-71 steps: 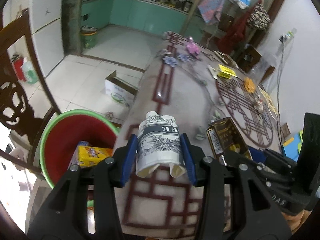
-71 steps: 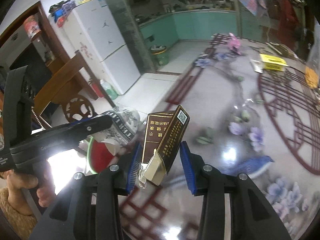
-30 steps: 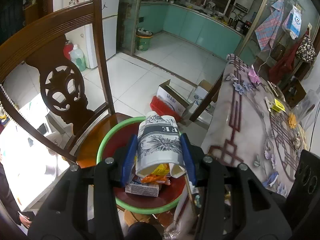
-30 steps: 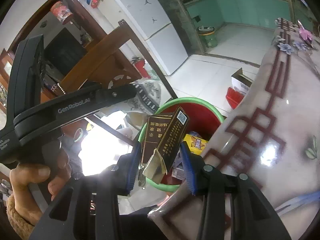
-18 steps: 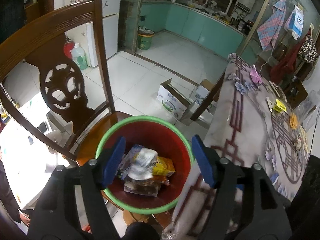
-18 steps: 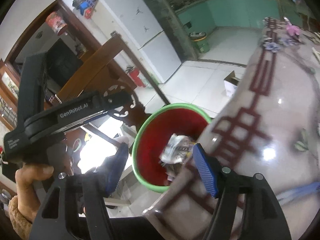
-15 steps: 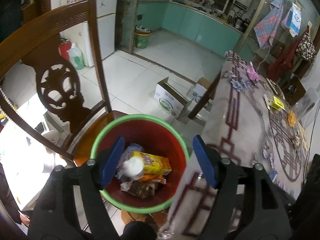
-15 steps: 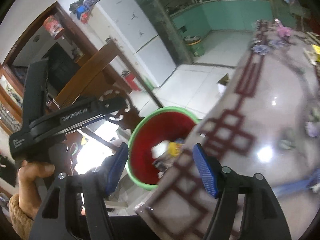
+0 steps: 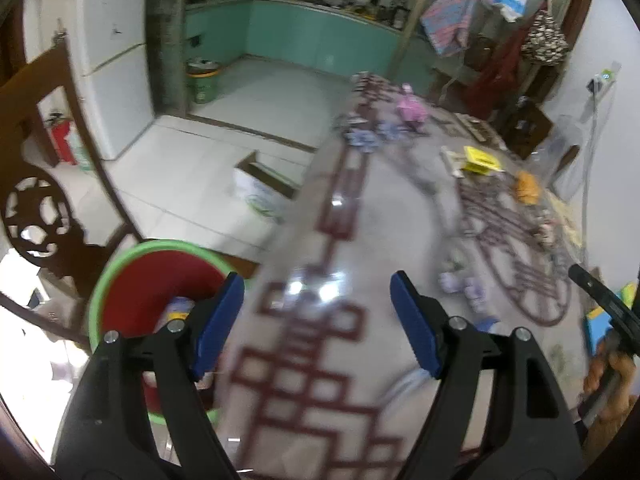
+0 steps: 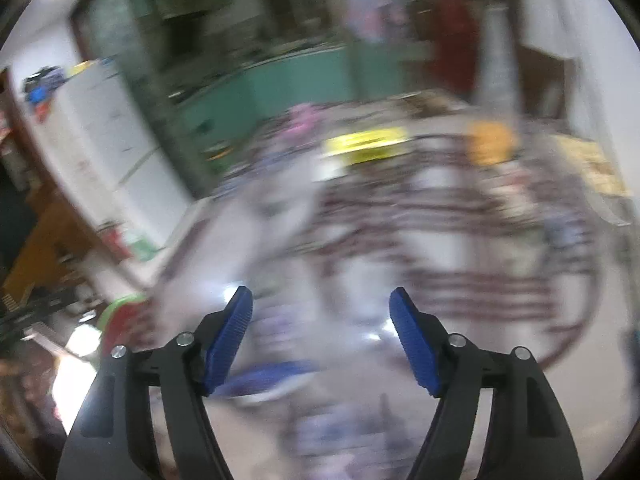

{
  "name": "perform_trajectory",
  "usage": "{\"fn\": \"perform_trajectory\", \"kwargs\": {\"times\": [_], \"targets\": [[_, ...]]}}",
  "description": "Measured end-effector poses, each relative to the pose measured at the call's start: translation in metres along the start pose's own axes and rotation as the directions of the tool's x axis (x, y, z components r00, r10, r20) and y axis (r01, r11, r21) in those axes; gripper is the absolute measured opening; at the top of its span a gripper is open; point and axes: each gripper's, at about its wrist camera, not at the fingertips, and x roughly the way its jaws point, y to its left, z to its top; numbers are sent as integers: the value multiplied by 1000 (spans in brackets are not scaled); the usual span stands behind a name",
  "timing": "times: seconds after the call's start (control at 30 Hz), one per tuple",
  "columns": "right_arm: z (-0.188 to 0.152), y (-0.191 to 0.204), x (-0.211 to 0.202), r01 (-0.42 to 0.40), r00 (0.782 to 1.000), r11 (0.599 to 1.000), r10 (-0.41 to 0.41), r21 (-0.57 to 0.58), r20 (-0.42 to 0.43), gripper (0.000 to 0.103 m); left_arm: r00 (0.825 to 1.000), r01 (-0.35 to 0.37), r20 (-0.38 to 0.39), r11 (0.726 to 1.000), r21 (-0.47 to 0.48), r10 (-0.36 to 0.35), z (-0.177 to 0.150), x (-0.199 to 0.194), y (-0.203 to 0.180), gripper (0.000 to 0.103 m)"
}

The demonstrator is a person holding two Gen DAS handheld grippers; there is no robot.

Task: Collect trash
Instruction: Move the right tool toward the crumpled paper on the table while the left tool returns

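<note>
My left gripper (image 9: 316,312) is open and empty above the near end of the patterned table (image 9: 360,216). The red bin with a green rim (image 9: 120,272) stands on a chair at lower left, with trash inside. A yellow packet (image 9: 478,159), an orange wrapper (image 9: 526,188) and a pink item (image 9: 408,106) lie further along the table. My right gripper (image 10: 320,320) is open and empty over the table; its view is blurred. The yellow packet (image 10: 366,142) and the orange wrapper (image 10: 490,140) show ahead of it, the bin (image 10: 120,316) at lower left.
A carved wooden chair (image 9: 44,184) stands left of the bin. A cardboard box (image 9: 262,188) sits on the tiled floor beside the table. A green bucket (image 9: 202,82) stands by the kitchen doorway. The right gripper's body (image 9: 604,304) is at the right edge.
Both grippers opened and dropped the paper roll and the brown carton into the bin. Both have since swung right, from over the bin to over the table.
</note>
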Motion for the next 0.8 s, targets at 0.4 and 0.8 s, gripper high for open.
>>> {"fn": "perform_trajectory", "kwargs": {"times": [0.4,0.8], "targets": [[34,-157,53,224,974,969,-224,106,-18,70,999,-34,30,988,154,30,7,30,-87,75],[83,-166,137,310,948,951,-308,1,-77,74,998,-35,60,977,212,23,19,43,-117,77]]}}
